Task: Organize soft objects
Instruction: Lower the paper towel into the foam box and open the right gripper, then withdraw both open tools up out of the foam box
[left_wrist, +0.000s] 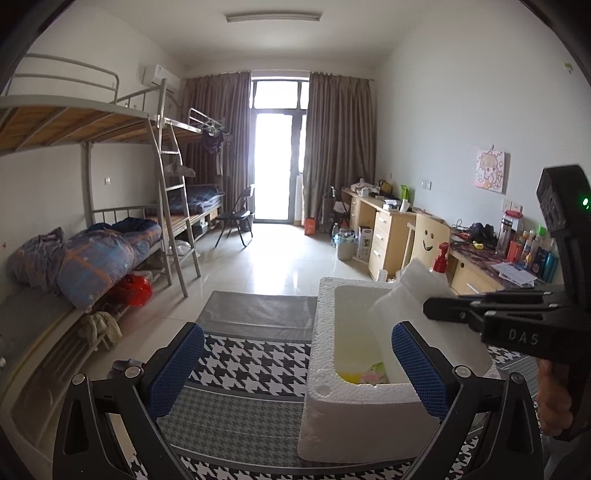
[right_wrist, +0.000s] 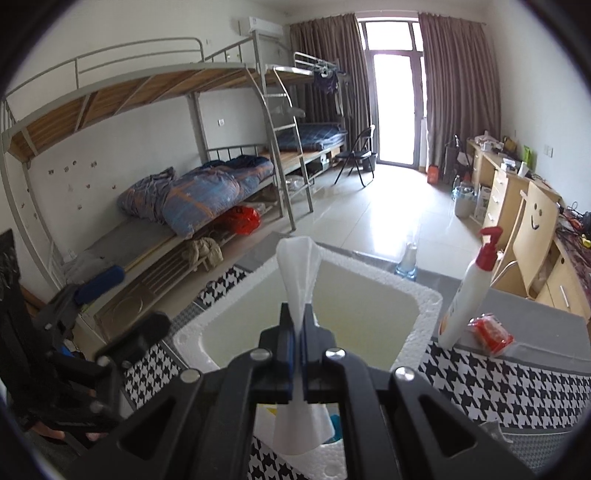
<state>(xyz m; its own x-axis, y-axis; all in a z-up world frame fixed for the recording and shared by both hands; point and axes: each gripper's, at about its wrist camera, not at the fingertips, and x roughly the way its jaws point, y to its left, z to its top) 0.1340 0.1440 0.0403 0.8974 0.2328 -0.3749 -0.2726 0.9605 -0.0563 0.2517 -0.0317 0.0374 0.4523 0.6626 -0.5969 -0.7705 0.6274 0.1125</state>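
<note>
Your right gripper (right_wrist: 297, 334) points forward and downward over the foam box (right_wrist: 424, 301). Its jaws are clamped on a white folded sheet (right_wrist: 295, 266), pinched at the middle so one end fans up above the jaws and the other hangs below them, over the box's near rim. In the left wrist view this gripper (left_wrist: 430, 308) enters from the right side, held level over the box's right wall, with the sheet (left_wrist: 410, 295) spreading wide in front of it. A part of your right hand (left_wrist: 554, 402) shows below the handle.

Your left gripper (left_wrist: 295, 373) is released: its blue pads (left_wrist: 171, 363) stand well apart with nothing between them. It points slightly downward toward the box's (left_wrist: 325, 332) near left corner. The right wrist view shows it at the left edge, beside the box.

The box sits on a houndstooth cloth (left_wrist: 255, 360). Inside it, small yellow and pale items (left_wrist: 364, 373) lie on the bottom. A pump bottle (right_wrist: 467, 291) and a red packet (right_wrist: 489, 332) stand just beside the box's right side.
</note>
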